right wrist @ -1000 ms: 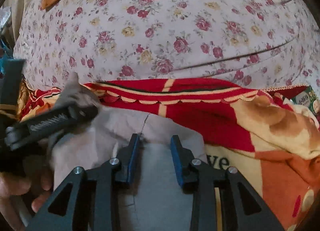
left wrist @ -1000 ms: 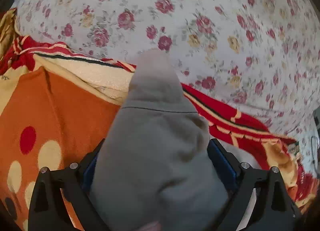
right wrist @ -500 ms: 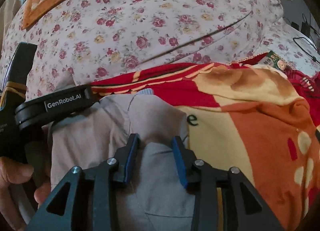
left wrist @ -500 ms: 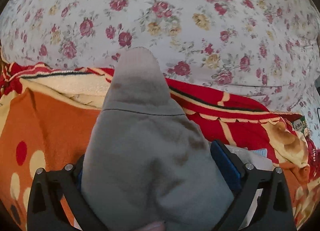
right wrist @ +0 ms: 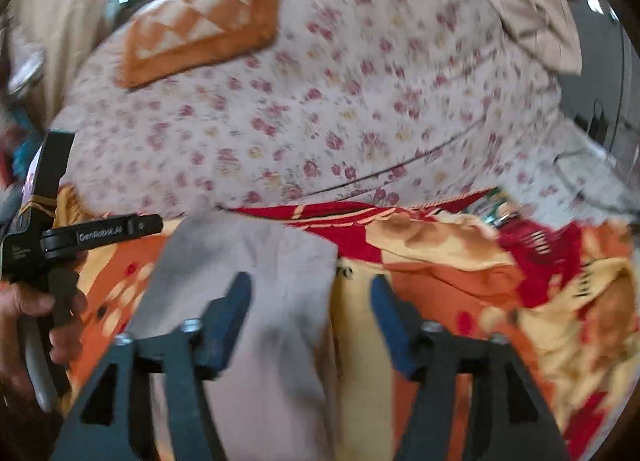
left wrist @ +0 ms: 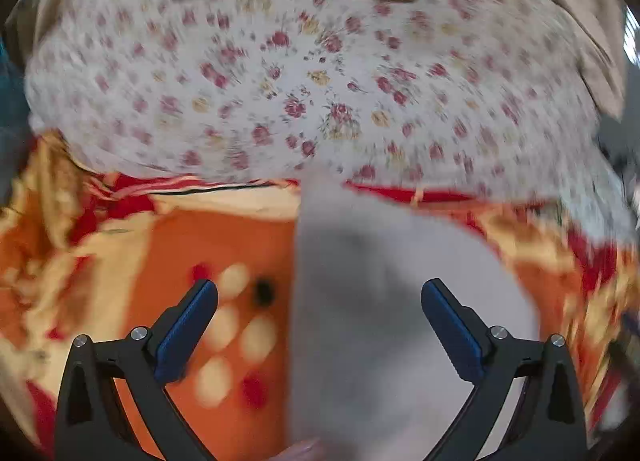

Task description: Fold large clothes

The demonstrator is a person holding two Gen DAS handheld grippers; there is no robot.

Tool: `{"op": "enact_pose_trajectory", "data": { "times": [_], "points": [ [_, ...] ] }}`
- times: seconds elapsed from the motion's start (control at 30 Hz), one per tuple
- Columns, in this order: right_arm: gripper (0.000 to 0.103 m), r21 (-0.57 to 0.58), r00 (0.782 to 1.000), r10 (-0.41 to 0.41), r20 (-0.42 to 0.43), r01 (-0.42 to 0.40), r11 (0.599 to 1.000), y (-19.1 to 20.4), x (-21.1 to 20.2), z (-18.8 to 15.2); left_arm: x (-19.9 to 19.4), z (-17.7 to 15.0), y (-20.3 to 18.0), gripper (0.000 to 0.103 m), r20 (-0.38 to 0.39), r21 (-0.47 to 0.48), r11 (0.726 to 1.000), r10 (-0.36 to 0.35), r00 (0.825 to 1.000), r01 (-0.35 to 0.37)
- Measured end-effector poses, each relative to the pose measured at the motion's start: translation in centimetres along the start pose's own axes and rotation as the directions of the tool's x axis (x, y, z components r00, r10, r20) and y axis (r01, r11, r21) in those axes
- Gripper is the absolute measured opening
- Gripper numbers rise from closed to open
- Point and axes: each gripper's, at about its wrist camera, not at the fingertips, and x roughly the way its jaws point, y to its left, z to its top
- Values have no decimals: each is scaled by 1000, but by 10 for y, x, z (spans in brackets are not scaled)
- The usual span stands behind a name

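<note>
We see open floral bedsheet point(left wrist: 320, 73) beyond the orange blanket point(left wrist: 224, 261), with only an orange cushion point(right wrist: 200, 25) lying far back. The left hand-held gripper point(right wrist: 100, 235) stands just left of the grey garment point(right wrist: 256, 261), blocking that side.

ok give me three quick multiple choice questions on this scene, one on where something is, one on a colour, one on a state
1. Where does the grey garment lie?
A. on the orange and red blanket
B. on the far floral sheet
C. on the floor

2. What colour are the gripper pads?
A. red
B. blue
C. green

3. How do the left gripper and right gripper stand?
A. both open
B. both shut on cloth
C. only the left open

Answers: 1 A, blanket shows around the garment; 2 B, blue strips line the fingers; 3 A, wide gaps, nothing pinched.
</note>
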Motion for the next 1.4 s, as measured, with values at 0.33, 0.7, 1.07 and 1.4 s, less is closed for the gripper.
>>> {"op": "enact_pose_trajectory", "data": {
  "times": [0.33, 0.7, 1.07, 1.4],
  "points": [
    [82, -23, 997, 16, -72, -18, 1000, 6, -78, -74, -81, -129, -35, 95, -22, 48, 999, 5, 1000, -4],
    [82, -20, 999, -24, -44, 23, 1000, -1, -96, -75, -92, -142, -60, 95, 15, 84, 996, -21, 1000, 19],
    [81, -49, 998, -29, -54, 26, 998, 7, -83, -78, -86, -143, -65, 95, 11, 82, 996, -22, 1000, 21],
    [81, -48, 998, -14, -66, 11, 999, 11, -75, -80, -74, -145, -66, 95, -14, 81, 996, -27, 1000, 28]
  ]
}}
